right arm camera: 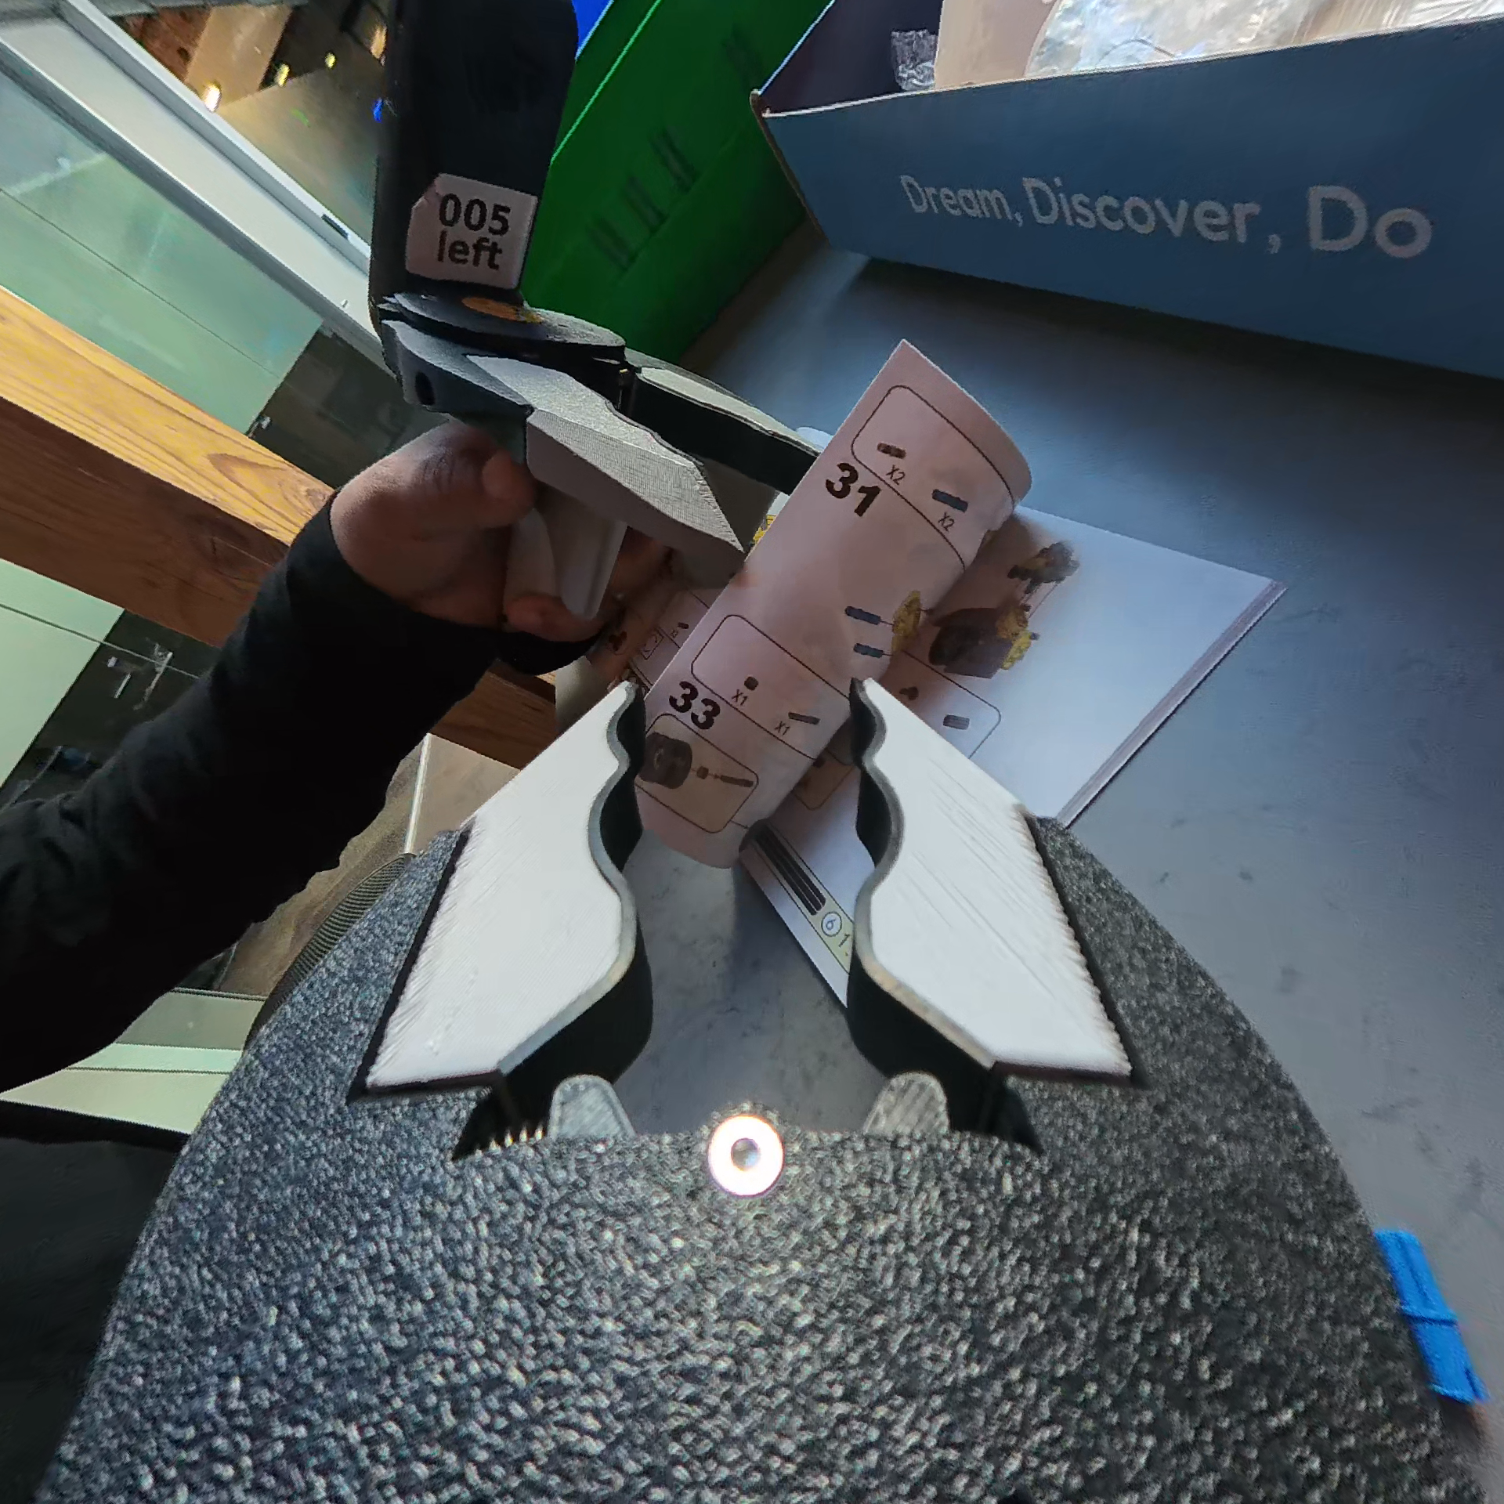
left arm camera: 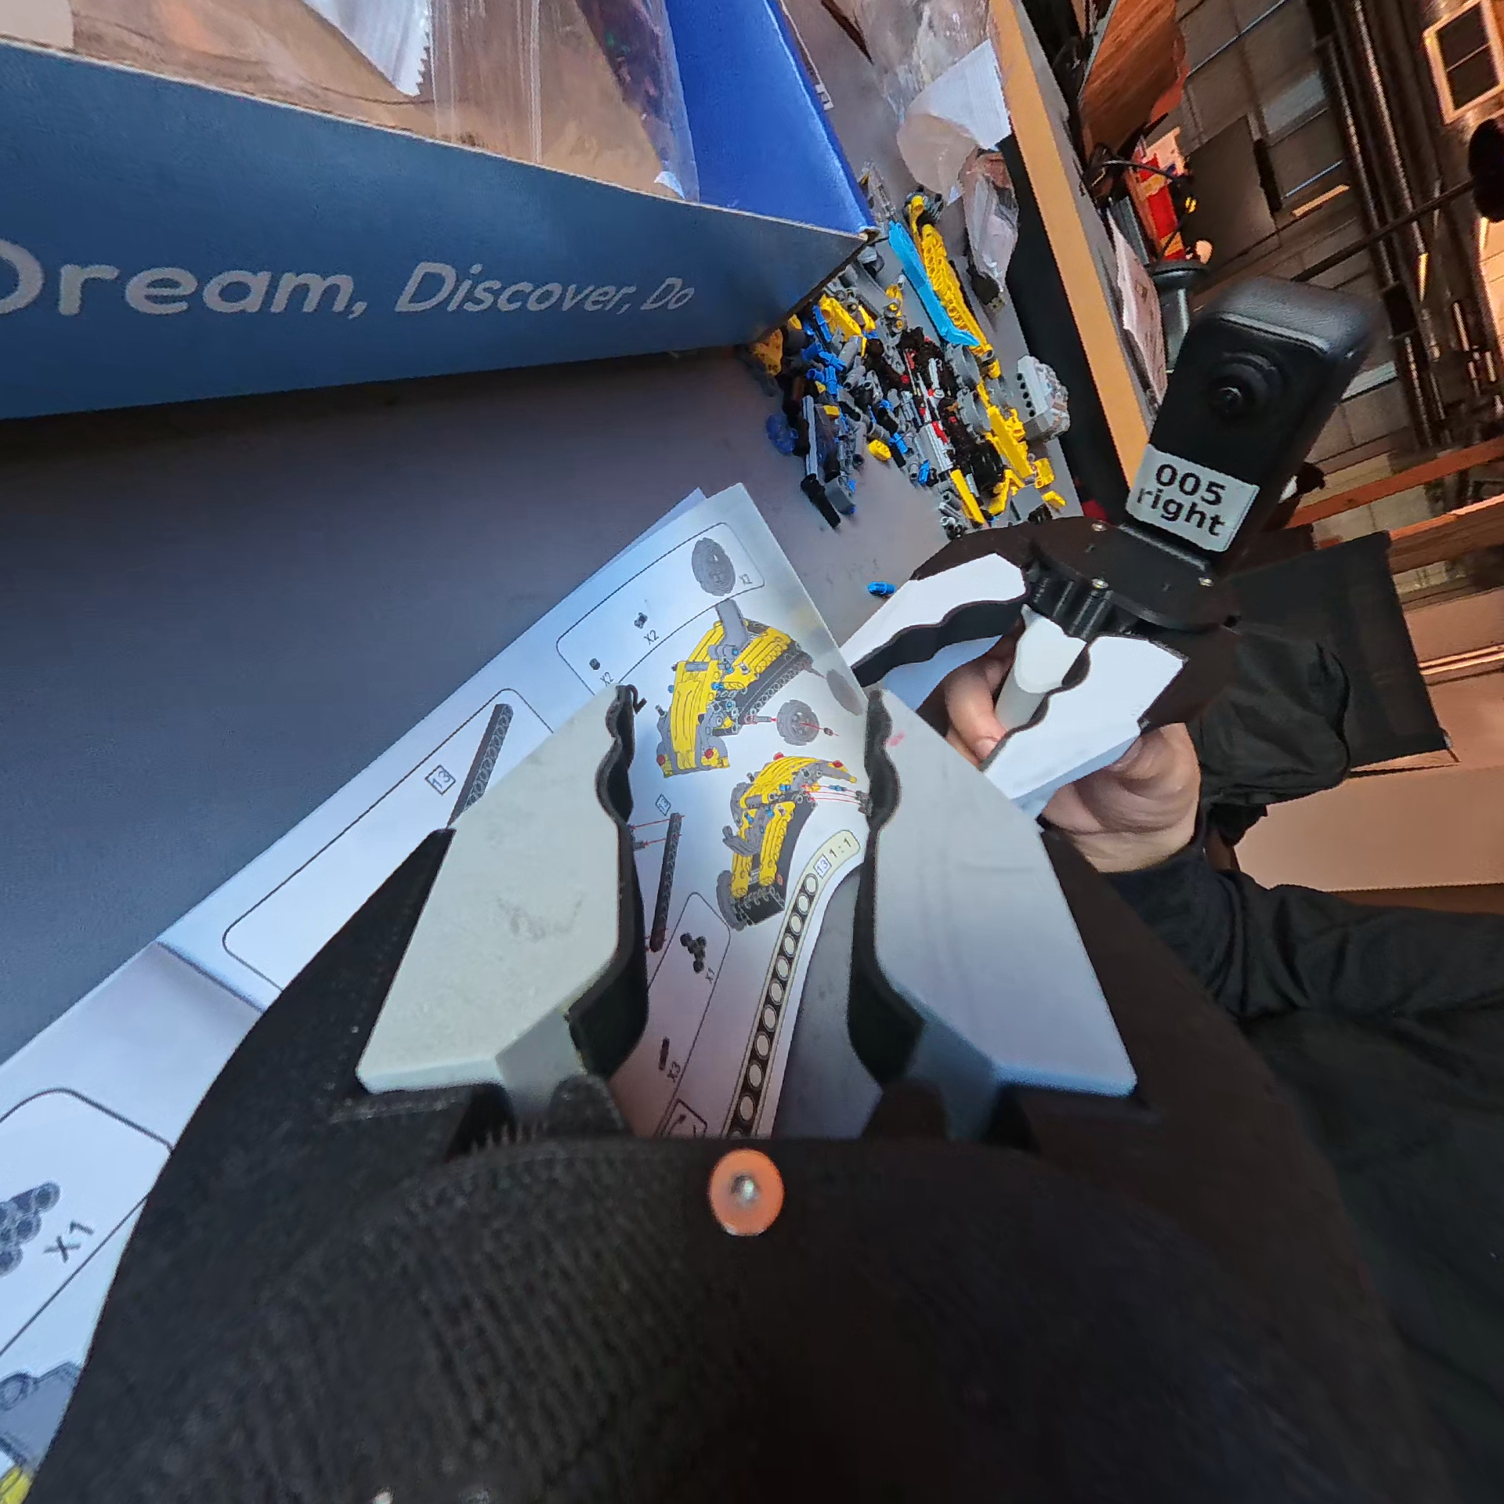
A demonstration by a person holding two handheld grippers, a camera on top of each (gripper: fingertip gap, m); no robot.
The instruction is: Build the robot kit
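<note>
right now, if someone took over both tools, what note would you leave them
Left tool: open, holding nothing, poised over the open white instruction booklet on the grey table.
Right tool: open, empty, pointed at a curled-up booklet page that stands off the spread.
Blue cardboard box lies behind the booklet; a loose pile of yellow, black and blue building pieces sits beside it.
Done: booklet opened. No piece picked up; the assembly is not in view.

The left gripper (left arm camera: 745, 716) hovers with fingers (left arm camera: 521, 879) parted over an open booklet (left arm camera: 716, 716) on the grey worktop (left arm camera: 285, 553). The right gripper (left arm camera: 920, 651) is just beside it. Bricks (left arm camera: 920, 407) lie beyond, near a blue box (left arm camera: 366, 268).
</note>
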